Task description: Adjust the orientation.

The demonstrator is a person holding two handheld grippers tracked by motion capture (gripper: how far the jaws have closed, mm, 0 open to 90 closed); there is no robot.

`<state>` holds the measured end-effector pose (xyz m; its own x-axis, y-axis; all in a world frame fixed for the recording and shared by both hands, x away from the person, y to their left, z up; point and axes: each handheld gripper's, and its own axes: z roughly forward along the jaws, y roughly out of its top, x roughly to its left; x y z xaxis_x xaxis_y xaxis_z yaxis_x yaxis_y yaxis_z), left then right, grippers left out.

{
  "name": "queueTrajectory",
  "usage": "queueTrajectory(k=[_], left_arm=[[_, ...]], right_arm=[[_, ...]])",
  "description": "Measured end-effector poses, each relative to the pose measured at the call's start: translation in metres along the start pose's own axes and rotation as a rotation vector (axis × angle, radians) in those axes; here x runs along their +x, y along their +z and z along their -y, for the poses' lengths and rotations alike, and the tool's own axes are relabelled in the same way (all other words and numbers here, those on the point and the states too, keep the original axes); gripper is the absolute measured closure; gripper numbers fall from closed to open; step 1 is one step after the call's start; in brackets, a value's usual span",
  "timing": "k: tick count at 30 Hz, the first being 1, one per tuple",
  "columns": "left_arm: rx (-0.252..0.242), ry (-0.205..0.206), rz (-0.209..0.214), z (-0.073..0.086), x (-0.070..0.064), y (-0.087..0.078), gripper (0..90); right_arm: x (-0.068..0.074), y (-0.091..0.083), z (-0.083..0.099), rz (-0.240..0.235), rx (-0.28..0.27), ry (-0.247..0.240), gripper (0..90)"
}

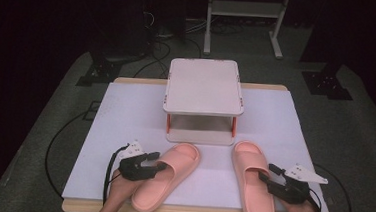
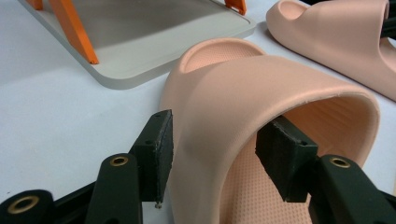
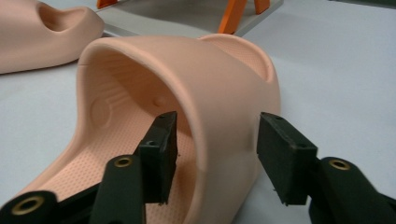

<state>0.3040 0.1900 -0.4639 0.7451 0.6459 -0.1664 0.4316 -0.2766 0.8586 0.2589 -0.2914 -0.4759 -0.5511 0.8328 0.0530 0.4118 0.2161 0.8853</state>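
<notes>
Both tongs stand apart, the left tongs (image 1: pixel 158 165) straddling the left slipper (image 1: pixel 166 177) strap, the right tongs (image 1: pixel 266 177) the right slipper (image 1: pixel 252 183) strap; closing to grip seems next.

Even overhead light brightens the white tabletop sheet (image 1: pixel 125 116) while the surrounding room falls dark; shadows are soft; close black gripper jaws slightly blurred.

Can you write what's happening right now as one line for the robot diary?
left gripper: open, straddling left slipper strap | right gripper: open, straddling right slipper strap | shelf: empty | slippers on table
</notes>
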Motion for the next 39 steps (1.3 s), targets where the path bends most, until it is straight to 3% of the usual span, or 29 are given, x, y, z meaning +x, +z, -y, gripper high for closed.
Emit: queueTrajectory(k=[6, 15, 21, 39], left_arm=[[0.025, 0.018, -0.011, 0.001, -0.001, 0.002, 52.0], [0.010, 0.009, -0.029, 0.000, -0.001, 0.001, 60.6], [0.002, 0.007, -0.043, 0.000, -0.002, 0.000, 63.9], [-0.018, -0.023, -0.015, -0.001, -0.005, 0.001, 67.1]], right_arm=[[0.000, 0.002, -0.003, 0.032, 0.014, -0.011, 57.5], [0.003, 0.003, -0.003, 0.064, 0.005, -0.035, 64.1], [0.009, 0.006, -0.006, 0.048, 0.008, -0.060, 68.2], [0.017, 0.005, -0.008, -0.006, 0.016, -0.067, 74.6]])
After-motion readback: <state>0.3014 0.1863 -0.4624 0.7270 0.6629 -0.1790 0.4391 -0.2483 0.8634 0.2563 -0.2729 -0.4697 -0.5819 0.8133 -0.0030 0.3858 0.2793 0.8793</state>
